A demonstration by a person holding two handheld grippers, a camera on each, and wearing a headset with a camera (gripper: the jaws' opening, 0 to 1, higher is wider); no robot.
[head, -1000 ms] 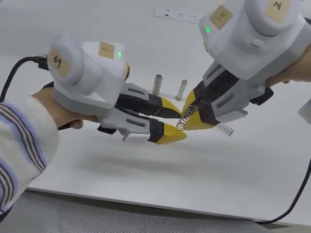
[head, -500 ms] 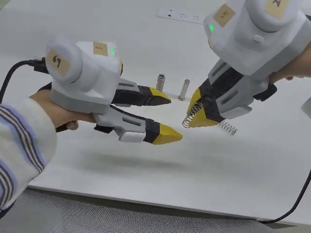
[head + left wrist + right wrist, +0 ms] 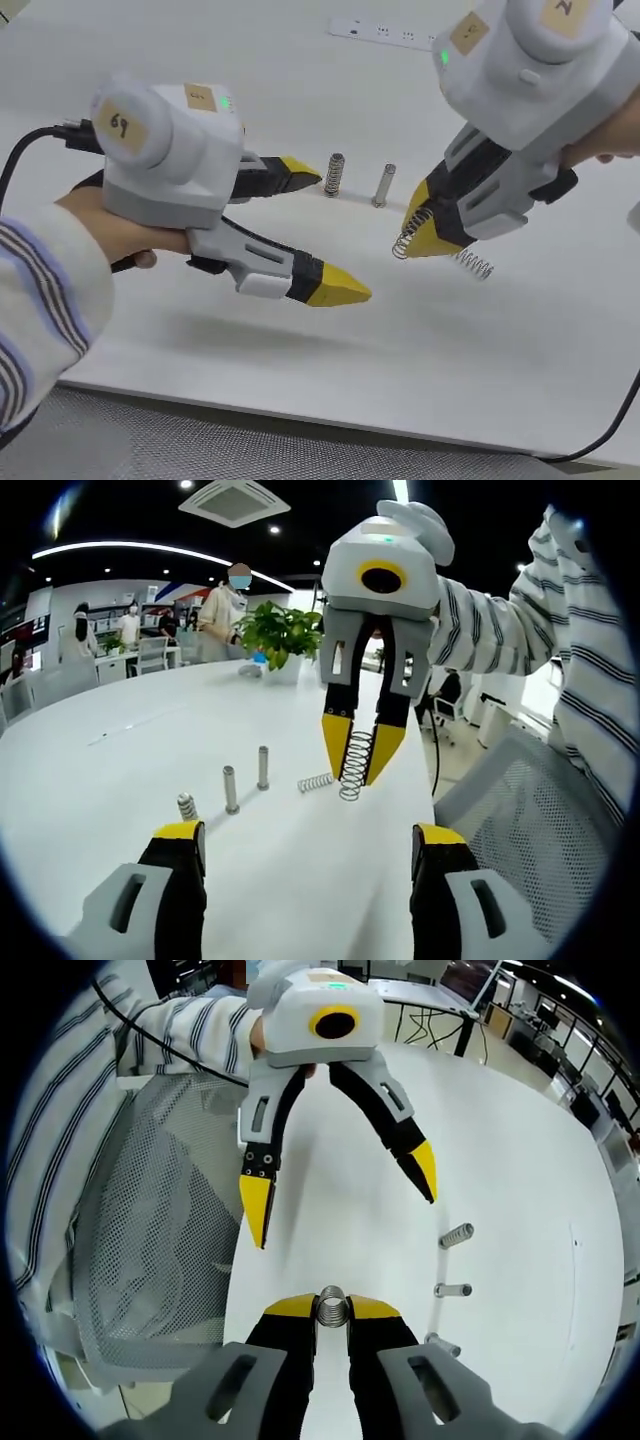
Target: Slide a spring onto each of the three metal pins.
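Head view: left tongs [image 3: 328, 231] stand wide apart with nothing between the jaws, above the white table [image 3: 300, 380]. Right tongs [image 3: 424, 236] are clamped on a spring [image 3: 406, 238], which hangs tilted from the yellow tips, clear of the table. A loose spring [image 3: 472, 264] lies flat just beside the right tongs' tips, on the side away from the left tongs. Past the left tongs' upper jaw tip a pin with a spring on it [image 3: 334, 175] stands upright; a bare pin [image 3: 384, 186] stands between it and the right tongs.

Left gripper view: the left tongs' own jaws are spread far apart and empty. The right tongs [image 3: 358, 762] face them, pinching the spring [image 3: 350, 780]. Three pins stand in a row: the pin with a spring on it [image 3: 187, 805] is nearest the left jaw, then the bare pin [image 3: 230, 789], then a second bare pin [image 3: 263, 767]. The loose spring [image 3: 316, 782] lies between that last pin and the right tongs' tips.

Right gripper view: the right tongs' [image 3: 332, 1312] own tips grip the spring [image 3: 331, 1300] end-on. The left tongs [image 3: 340, 1192] are opposite, jaws splayed, with the row of pins off to one side of both.
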